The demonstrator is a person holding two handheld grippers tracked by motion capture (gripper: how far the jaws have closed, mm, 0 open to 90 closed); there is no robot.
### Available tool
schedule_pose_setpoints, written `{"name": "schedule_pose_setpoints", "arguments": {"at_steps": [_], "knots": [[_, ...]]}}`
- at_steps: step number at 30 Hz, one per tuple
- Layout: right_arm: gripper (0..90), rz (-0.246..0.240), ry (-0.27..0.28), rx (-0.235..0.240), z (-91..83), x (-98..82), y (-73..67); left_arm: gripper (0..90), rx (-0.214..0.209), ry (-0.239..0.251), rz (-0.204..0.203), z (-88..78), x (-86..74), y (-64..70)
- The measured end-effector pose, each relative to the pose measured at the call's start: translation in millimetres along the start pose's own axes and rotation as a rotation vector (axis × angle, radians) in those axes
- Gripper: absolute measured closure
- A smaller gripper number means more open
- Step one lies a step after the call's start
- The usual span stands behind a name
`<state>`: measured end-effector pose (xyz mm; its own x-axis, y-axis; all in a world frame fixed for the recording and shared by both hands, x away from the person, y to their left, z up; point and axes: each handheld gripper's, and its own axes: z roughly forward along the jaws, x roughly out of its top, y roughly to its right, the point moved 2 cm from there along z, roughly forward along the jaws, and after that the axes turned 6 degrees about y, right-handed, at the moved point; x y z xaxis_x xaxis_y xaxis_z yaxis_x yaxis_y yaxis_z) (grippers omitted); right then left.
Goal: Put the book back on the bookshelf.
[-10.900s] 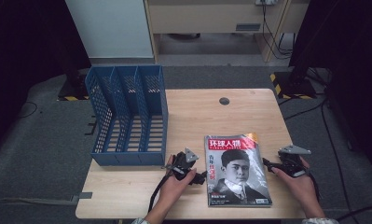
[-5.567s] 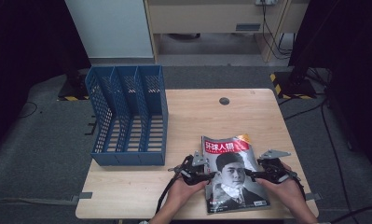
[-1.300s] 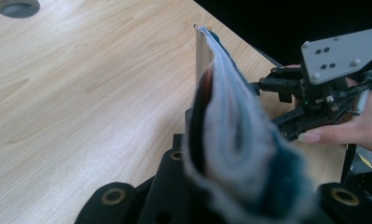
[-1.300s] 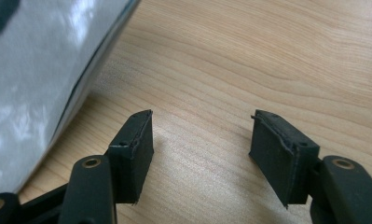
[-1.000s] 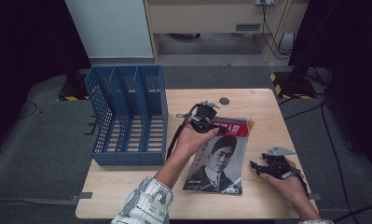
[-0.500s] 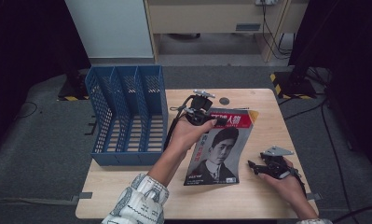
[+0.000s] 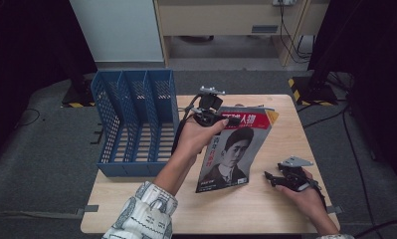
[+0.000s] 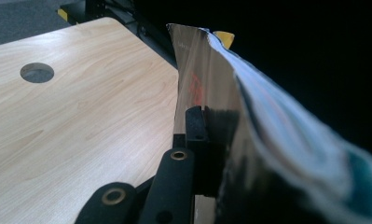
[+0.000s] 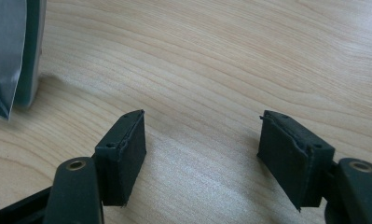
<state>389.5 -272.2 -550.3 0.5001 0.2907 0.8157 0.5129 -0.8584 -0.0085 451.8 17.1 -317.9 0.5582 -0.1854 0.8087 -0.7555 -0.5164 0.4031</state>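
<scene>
Glossy, floppy portrait-cover magazine [image 7: 232, 149] tilted up over the pale wooden desk [image 7: 265, 209], bottom edge apparently resting there. Light, thin, slippery; pages sag and fan, so best pinched near the spine. Left claw [image 7: 212, 115] clamped on its top corner. Right claw [image 7: 278, 180] spread wide, empty, resting nearby. Blue mesh plastic file rack [image 7: 131, 119] alongside. Back cover hidden.

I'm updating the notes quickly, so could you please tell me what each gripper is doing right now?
Left gripper: shut on the magazine, clamping its top edge and tilting it up off the table.
Right gripper: open, holding nothing, low over the table.
</scene>
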Motion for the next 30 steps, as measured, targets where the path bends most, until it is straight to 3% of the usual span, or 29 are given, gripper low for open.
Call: {"name": "schedule_pose_setpoints", "arguments": {"at_steps": [12,30], "knots": [[31.9,-0.001,0.0,0.0,0.9,0.5,-0.3,86.5,0.018,0.052,-0.037,-28.1,6.5,-6.3],[31.4,0.004,-0.002,-0.003,0.9,0.4,-1.7,86.6,0.051,0.138,-0.058,-75.8,12.5,-7.4]]}}
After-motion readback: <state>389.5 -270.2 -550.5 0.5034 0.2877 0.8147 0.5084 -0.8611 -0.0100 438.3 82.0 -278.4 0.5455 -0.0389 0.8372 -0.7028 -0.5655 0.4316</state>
